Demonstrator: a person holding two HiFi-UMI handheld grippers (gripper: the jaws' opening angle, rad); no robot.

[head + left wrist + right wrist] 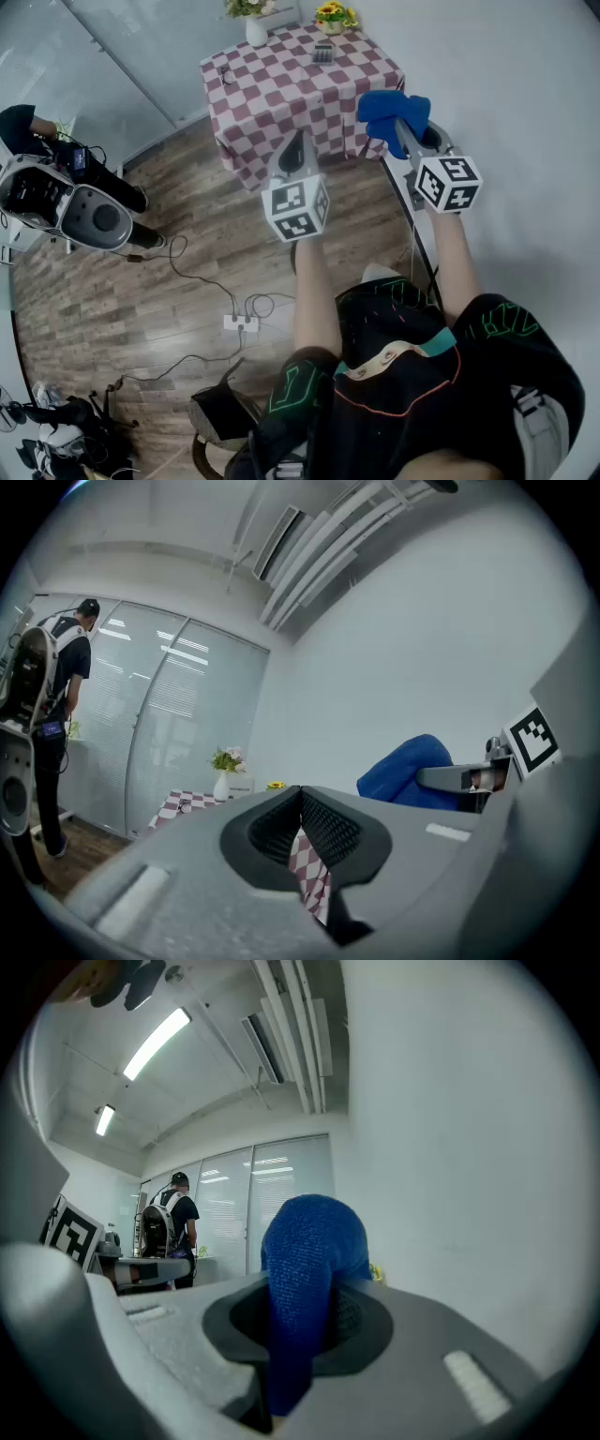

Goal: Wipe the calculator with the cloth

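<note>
The small dark calculator [323, 53] lies on the far part of a table with a red-and-white checked cover [281, 94], near the top of the head view. My right gripper [405, 127] is held up in the air short of the table, shut on a blue cloth [389, 111] that bulges out past its jaws. In the right gripper view the blue cloth [314, 1241] fills the gap in the right gripper [305, 1288]. My left gripper [298, 155] hangs beside it, short of the table. The left gripper [300, 794] has its jaws closed together with nothing held.
A white vase [256, 31] and a pot of yellow flowers [332, 17] stand at the table's back edge. A white wall runs along the right. On the wooden floor lie a power strip [241, 322] and cables. A person with equipment [66, 202] stands at the left.
</note>
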